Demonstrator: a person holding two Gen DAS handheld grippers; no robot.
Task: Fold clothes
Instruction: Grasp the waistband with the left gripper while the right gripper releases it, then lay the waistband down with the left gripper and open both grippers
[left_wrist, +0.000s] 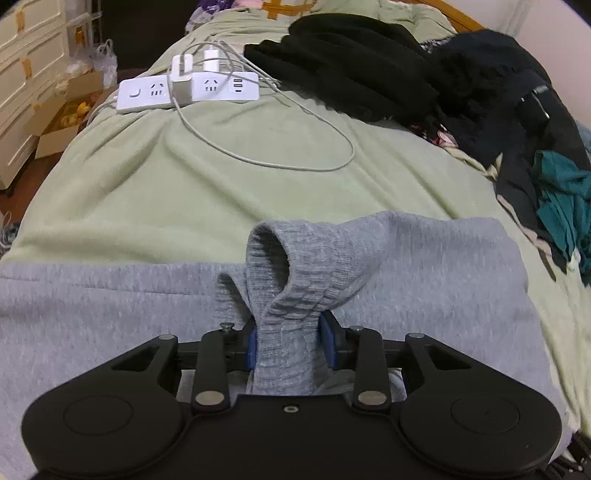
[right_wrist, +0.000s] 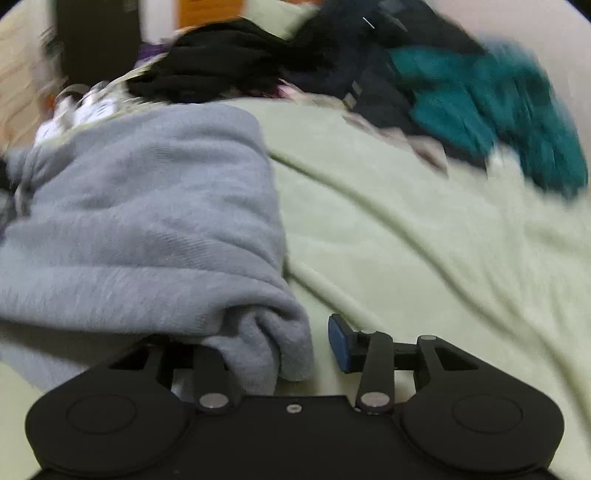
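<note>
ribbed grey sweater cuff (left_wrist: 291, 295) pinched; fuzzy green blanket (left_wrist: 184, 192) beneath.

no readable words, brands or numbers anywhere; the white plastic power strip (left_wrist: 188, 92) shows only socket holes.

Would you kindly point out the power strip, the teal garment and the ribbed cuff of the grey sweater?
Power strip (left_wrist: 155, 94): left wrist view, on its white top face by the switch.
Teal garment (right_wrist: 480, 96): right wrist view, middle of the crumpled cloth.
Ribbed cuff (left_wrist: 291, 306): left wrist view, on the knit band above the gripper.
</note>
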